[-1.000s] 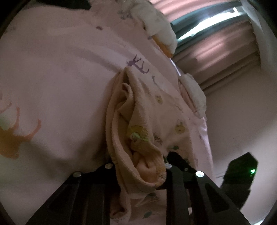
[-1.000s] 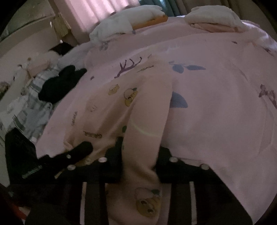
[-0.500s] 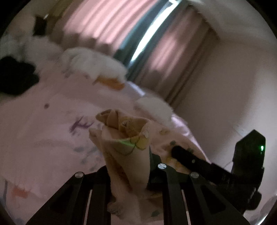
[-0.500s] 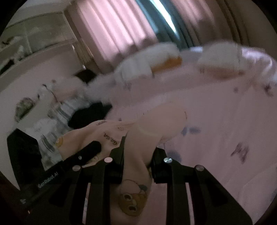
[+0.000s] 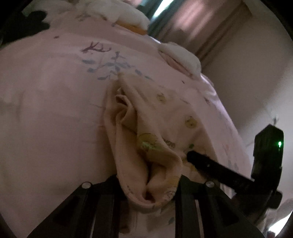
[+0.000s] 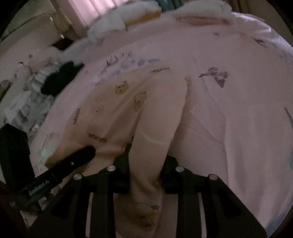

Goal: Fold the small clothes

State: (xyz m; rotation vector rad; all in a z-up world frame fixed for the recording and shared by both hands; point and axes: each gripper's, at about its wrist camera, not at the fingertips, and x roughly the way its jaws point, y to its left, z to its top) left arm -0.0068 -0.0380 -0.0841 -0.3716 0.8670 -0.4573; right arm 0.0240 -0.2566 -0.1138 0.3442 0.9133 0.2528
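A small pale pink garment [image 5: 155, 119] with yellow bear prints and "GAGAGA" lettering lies on the pink bedspread [image 5: 45, 109]. My left gripper [image 5: 146, 184] is shut on a bunched edge of it. My right gripper [image 6: 144, 175] is shut on another fold of the same garment [image 6: 142, 109], low over the bed. The right gripper's finger [image 5: 210, 164] shows in the left wrist view, and the left gripper's finger [image 6: 73, 163] shows in the right wrist view. The two grippers are close side by side.
White pillows [image 5: 128, 16] and folded white cloth [image 5: 181, 55] lie at the far side of the bed. A black garment [image 6: 58, 78] and a striped pile [image 6: 23, 102] lie to the left. Curtains [image 5: 192, 20] hang behind.
Both grippers lifted the garment off the bed half a second ago and have now brought it back down, laying it further along the bedspread. Both stay shut on it.
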